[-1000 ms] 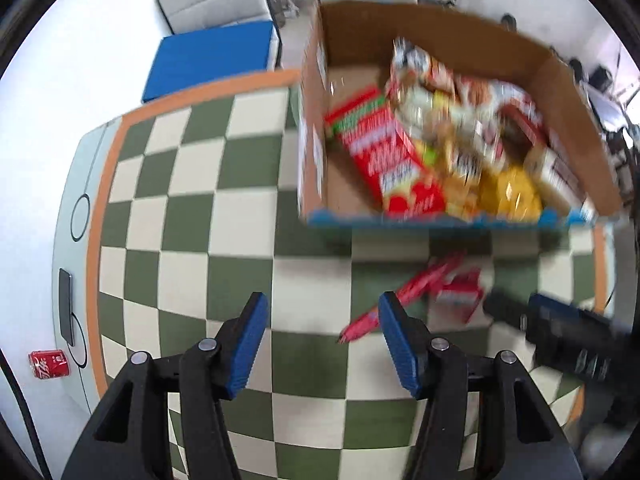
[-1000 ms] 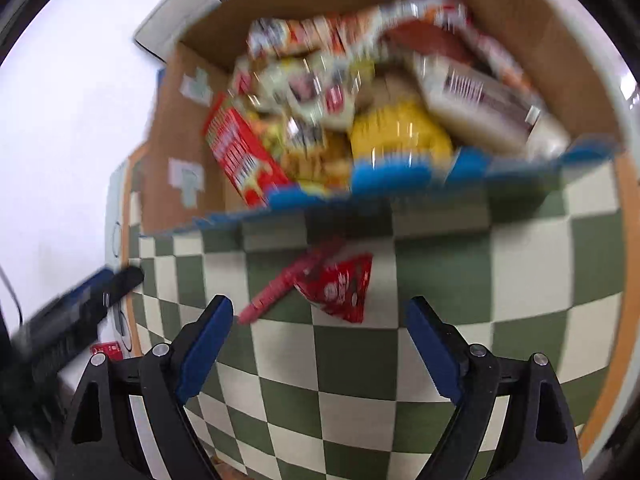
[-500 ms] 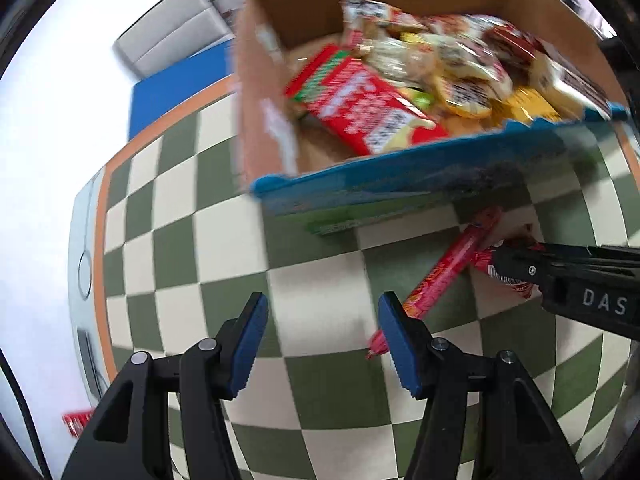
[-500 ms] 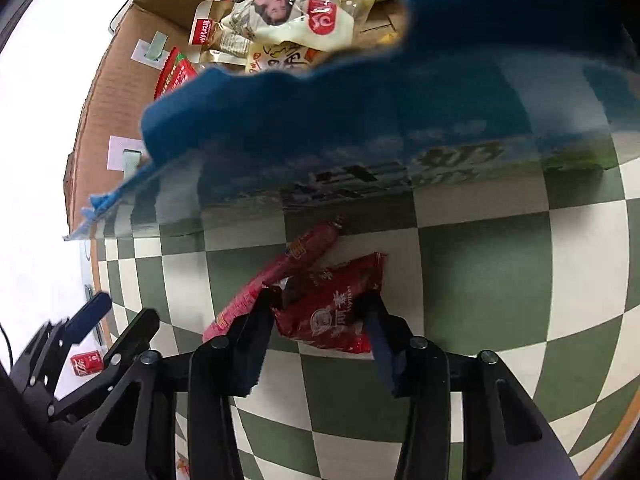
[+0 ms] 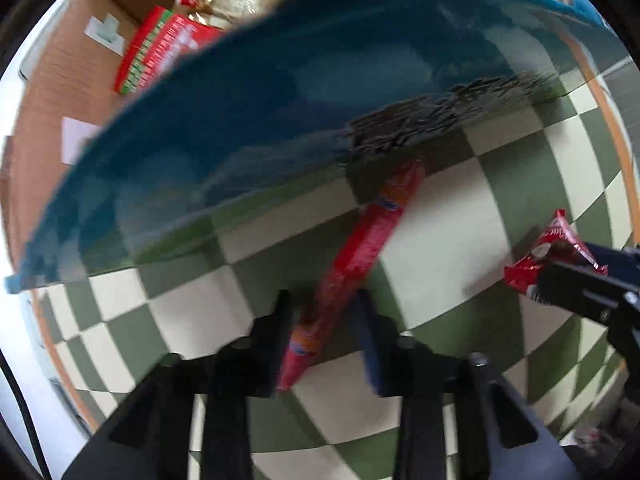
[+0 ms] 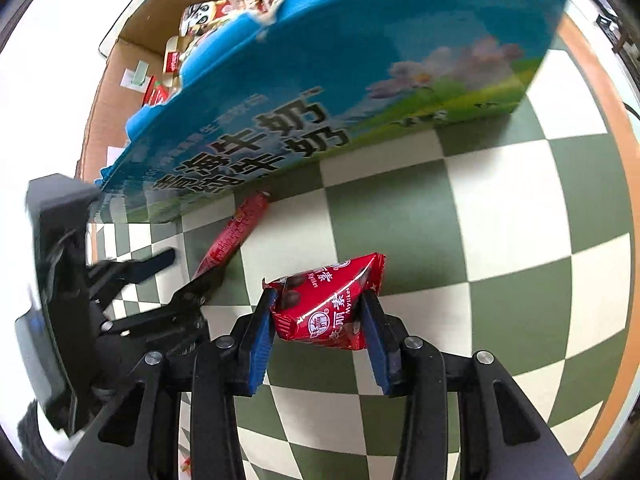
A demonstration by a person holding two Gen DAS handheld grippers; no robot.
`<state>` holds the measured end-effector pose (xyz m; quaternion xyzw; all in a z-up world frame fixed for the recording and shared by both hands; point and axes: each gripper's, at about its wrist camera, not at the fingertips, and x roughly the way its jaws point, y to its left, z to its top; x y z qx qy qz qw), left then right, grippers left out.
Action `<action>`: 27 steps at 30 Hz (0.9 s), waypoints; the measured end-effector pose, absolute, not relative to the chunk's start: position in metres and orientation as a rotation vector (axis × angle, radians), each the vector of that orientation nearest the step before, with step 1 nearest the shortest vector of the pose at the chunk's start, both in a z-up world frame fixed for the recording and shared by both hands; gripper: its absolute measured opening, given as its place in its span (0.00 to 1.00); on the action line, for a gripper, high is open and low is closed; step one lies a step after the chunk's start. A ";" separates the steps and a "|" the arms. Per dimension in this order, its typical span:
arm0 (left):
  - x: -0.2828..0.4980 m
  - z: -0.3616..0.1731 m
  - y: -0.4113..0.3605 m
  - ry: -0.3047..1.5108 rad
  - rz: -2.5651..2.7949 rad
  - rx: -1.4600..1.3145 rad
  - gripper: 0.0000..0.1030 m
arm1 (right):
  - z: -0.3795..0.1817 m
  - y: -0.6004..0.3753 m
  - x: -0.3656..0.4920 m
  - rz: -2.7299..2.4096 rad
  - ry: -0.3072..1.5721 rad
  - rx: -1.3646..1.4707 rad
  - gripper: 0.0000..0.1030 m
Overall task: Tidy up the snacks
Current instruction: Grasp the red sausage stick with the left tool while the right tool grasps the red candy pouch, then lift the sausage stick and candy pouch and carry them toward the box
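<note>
Now the right tongs [image 6: 318,318] pinch the red chocolate bag [image 6: 326,306], which lay loose on the bench [image 6: 520,240] a moment ago. The left tongs [image 5: 324,312] have closed in around the long red snack stick [image 5: 360,256], beside the snack box [image 6: 340,92].

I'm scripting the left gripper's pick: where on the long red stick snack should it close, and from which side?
Grip the long red stick snack across its narrow width near the close end, approaching from the table's front edge. Its far tip lies against the blue box wall, leaving no finger room there. The left gripper already straddles that near end, which looks right.
</note>
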<state>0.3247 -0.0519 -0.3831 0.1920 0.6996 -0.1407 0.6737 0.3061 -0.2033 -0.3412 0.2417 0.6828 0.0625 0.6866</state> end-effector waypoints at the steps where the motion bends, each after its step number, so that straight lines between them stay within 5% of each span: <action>1: 0.324 -0.383 -0.053 1.573 -0.318 0.430 0.23 | -0.341 -0.206 0.305 0.136 1.528 0.544 0.43; 16: 0.265 -0.391 0.001 1.813 -0.218 0.076 0.19 | -0.332 -0.222 0.295 0.153 1.525 0.572 0.43; 27: 0.312 -0.389 0.006 1.806 -0.170 0.041 0.24 | -0.338 -0.214 0.292 0.159 1.541 0.574 0.43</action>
